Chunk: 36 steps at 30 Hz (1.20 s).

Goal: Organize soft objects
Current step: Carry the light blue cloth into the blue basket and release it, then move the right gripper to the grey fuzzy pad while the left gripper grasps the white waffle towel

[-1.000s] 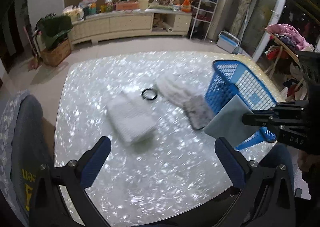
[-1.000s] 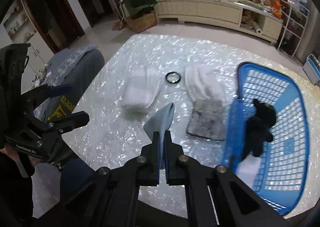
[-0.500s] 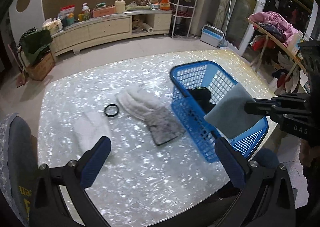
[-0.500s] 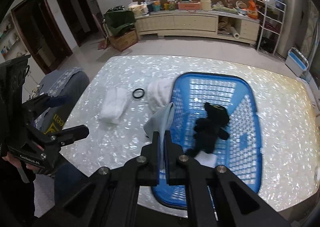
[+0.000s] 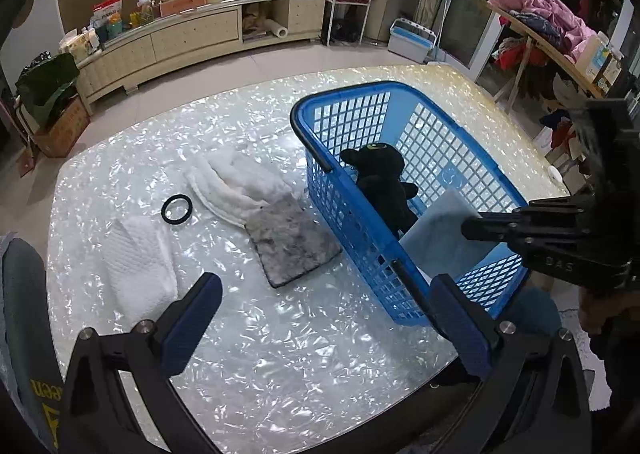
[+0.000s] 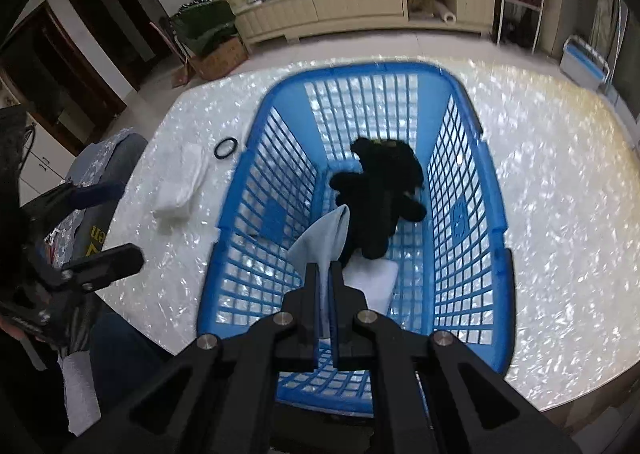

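Note:
My right gripper [image 6: 325,268] is shut on a light blue cloth [image 6: 324,236] and holds it over the inside of the blue basket [image 6: 492,190]; the cloth also shows in the left wrist view [image 5: 440,238]. A black plush toy [image 6: 380,190] and a white item [image 6: 374,274] lie in the basket. My left gripper [image 5: 324,318] is open and empty above the table, left of the basket [image 5: 344,206]. On the table lie a folded white towel [image 5: 138,270], a fluffy white cloth [image 5: 236,184] and a grey cloth [image 5: 290,242].
A black ring [image 5: 176,208] lies on the shiny table [image 5: 280,354] between the white pieces. A grey chair [image 5: 24,318] stands at the table's left edge. A cabinet [image 5: 192,34] and a clothes rack [image 5: 540,26] stand beyond the table.
My right gripper carried the light blue cloth from the table side to above the inside of the basket. My left gripper's view swung right towards the basket.

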Each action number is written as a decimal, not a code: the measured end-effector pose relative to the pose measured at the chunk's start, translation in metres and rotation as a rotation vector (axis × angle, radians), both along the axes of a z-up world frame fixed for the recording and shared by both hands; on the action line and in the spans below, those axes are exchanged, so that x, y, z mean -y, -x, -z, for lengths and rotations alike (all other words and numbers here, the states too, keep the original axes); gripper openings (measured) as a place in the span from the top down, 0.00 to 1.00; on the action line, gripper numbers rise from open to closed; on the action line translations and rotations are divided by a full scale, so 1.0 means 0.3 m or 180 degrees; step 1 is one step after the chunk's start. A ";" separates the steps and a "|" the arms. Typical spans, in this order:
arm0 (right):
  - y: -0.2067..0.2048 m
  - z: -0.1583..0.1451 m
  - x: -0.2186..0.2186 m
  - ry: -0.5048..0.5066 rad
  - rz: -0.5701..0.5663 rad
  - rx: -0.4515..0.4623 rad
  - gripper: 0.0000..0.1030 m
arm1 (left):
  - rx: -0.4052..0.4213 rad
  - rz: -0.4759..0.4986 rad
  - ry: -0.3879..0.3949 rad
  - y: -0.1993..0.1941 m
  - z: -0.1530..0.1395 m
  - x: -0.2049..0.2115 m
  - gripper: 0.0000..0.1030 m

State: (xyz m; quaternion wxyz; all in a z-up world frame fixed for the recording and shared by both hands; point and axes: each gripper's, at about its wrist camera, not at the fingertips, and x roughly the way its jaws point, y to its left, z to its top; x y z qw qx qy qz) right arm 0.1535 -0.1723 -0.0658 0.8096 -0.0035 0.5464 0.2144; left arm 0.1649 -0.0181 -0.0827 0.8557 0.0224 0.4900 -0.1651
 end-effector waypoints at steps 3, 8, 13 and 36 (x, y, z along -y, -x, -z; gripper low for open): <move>-0.020 0.036 0.007 0.0023 0.0031 -0.0092 0.97 | -0.0042 0.0018 -0.0033 -0.014 0.021 0.017 0.00; -0.029 0.087 0.014 0.0106 0.0041 -0.0218 0.96 | -0.0093 0.0040 -0.0040 -0.023 0.040 0.035 0.00; -0.033 0.113 0.005 0.0374 0.0060 -0.0236 0.95 | -0.0094 0.0037 -0.0068 -0.019 0.053 0.035 0.00; 0.026 -0.036 -0.173 0.0589 0.0041 0.0370 0.01 | -0.0165 -0.0381 0.0082 -0.007 0.070 -0.363 0.00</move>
